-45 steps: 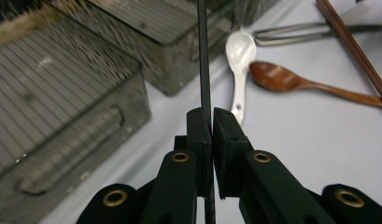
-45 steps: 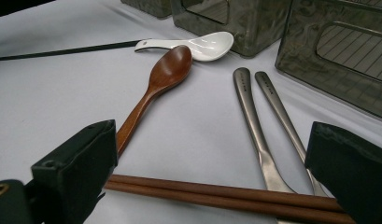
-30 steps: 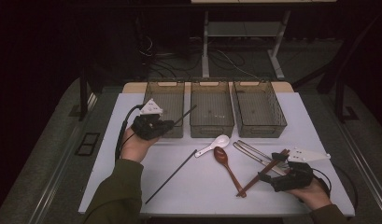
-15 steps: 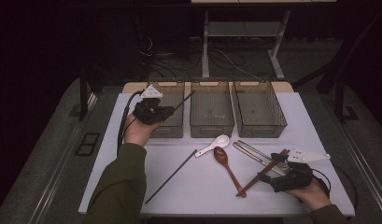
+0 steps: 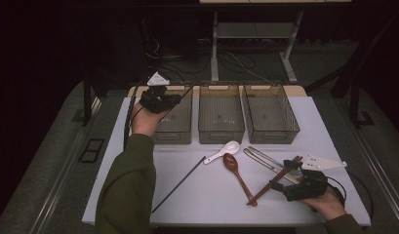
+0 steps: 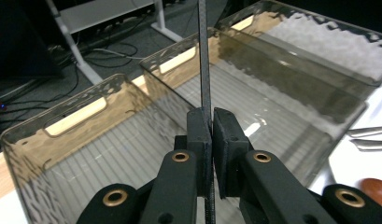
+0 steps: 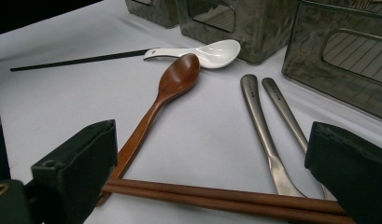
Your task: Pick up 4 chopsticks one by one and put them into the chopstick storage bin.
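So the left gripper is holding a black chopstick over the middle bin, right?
Not quite. The left gripper does pinch a black chopstick, but it holds it over the leftmost bin, not the middle bin. The high view shows this best. The rest is right.

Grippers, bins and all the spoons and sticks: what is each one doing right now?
left gripper: shut on a black chopstick, above the left bin
right gripper: open, astride the wooden chopsticks
black chopstick: held, lifted
other black chopstick: lying on the table
wooden chopsticks: lying together on the table
wooden spoon: lying flat
white spoon: lying flat
metal chopsticks: lying side by side
three bins: upright, empty
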A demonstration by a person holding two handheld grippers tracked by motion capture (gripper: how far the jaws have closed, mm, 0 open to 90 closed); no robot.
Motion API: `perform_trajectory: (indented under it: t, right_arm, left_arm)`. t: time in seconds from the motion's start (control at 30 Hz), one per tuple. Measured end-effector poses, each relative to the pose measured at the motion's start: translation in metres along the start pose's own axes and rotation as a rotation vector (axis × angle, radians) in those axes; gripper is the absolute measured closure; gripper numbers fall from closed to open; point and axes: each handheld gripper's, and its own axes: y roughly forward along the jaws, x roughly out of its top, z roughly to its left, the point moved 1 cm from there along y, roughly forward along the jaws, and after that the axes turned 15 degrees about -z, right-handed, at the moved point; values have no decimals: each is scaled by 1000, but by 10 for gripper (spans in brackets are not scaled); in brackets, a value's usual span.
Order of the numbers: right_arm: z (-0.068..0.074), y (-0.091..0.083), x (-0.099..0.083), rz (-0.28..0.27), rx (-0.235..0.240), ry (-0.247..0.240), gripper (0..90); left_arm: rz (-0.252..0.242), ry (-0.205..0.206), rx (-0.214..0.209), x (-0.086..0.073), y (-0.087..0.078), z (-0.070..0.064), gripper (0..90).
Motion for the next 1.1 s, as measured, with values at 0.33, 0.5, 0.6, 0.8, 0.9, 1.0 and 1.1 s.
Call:
perform_trajectory:
  t: [0.33,0.5,0.6,0.8,0.9,1.0,1.1]
  right_arm:
    - [0,0,0,-1,3,6,28]
    - [-1,0,0,0,6,5,28]
    - [0,0,0,3,12,2,28]
    - [0,1,0,2,14,1,28]
    - [-1,0,-1,2,10,7,28]
    - [-1,-1,-1,1,10,6,28]
    - [-1,-1,-1,-1,9,5,28]
  left_arm:
    - [0,-35,57,-11,19,19,849]
    - [-15,-37,82,-17,23,27,849]
    - [-29,-66,88,-21,25,32,849]
    - [21,-82,113,-33,33,40,849]
    - [48,-98,120,-40,38,41,849]
    - [97,-81,144,-45,42,41,849]
    - [122,-95,156,-51,45,42,849]
